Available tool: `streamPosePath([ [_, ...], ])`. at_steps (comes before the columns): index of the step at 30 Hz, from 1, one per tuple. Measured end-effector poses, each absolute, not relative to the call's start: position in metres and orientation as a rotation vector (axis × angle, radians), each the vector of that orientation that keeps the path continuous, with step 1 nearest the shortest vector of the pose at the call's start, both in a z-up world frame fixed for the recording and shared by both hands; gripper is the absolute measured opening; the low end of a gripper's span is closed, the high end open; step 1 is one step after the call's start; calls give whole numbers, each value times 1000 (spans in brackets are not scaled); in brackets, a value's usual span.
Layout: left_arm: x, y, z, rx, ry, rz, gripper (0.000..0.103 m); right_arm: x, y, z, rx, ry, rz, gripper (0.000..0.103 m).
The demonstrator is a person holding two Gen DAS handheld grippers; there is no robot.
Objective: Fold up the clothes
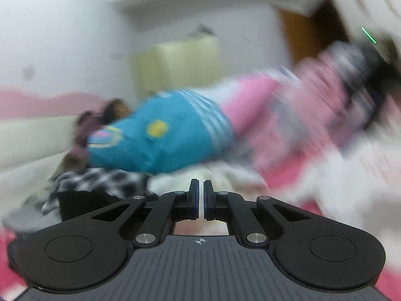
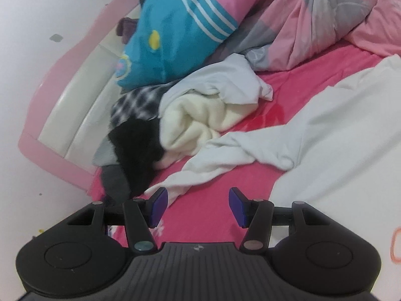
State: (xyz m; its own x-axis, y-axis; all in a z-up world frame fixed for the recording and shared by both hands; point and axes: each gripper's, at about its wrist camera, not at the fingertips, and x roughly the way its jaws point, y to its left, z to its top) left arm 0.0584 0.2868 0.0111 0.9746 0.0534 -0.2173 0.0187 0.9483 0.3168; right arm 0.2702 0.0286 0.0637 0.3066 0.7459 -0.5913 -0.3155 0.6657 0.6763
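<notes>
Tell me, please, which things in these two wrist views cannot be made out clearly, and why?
- Left wrist view: motion blur smears the whole scene; the checked garment shows no detail.
- Left wrist view: whether the left gripper pinches anything is unclear; the gap looks bare.
- Right wrist view: the white garment is cut off by the right edge.
- Right wrist view: the black garment shows no shape, being bunched under the cream fleece.
</notes>
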Motion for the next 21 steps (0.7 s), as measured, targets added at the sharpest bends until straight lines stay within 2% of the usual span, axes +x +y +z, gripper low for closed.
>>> streamPosePath([
  [2, 53, 287, 6, 281, 347, -14, 4, 260, 25, 70, 510, 1035, 772, 58],
  [5, 68, 311, 1, -62, 500, -18, 5, 245, 24, 80, 552, 1013, 818, 61],
  [6, 75, 320, 0, -188, 547, -17, 9, 240, 25, 83, 566, 1004, 830, 62],
  [7, 82, 326, -3, -289, 567, -9, 22, 236, 26, 85, 582, 995, 840, 63],
  [8, 89, 331, -8, -374, 572, 3, 30, 230, 27, 85, 603, 990, 852, 63],
  [10, 104, 340, -17, -546, 580, 28, 57, 218, 28, 84, 645, 978, 876, 64],
  [12, 119, 349, -25, -718, 585, 52, 68, 207, 25, 75, 691, 973, 891, 66],
  [18, 164, 377, -52, -1234, 582, 129, 69, 192, 2, 13, 948, 1007, 836, 68],
  [20, 176, 382, -60, -1289, 631, 232, 60, 192, -5, -5, 1008, 1021, 793, 68],
  [21, 180, 384, -65, -1301, 647, 297, 41, 192, -7, -12, 1025, 1026, 779, 68],
])
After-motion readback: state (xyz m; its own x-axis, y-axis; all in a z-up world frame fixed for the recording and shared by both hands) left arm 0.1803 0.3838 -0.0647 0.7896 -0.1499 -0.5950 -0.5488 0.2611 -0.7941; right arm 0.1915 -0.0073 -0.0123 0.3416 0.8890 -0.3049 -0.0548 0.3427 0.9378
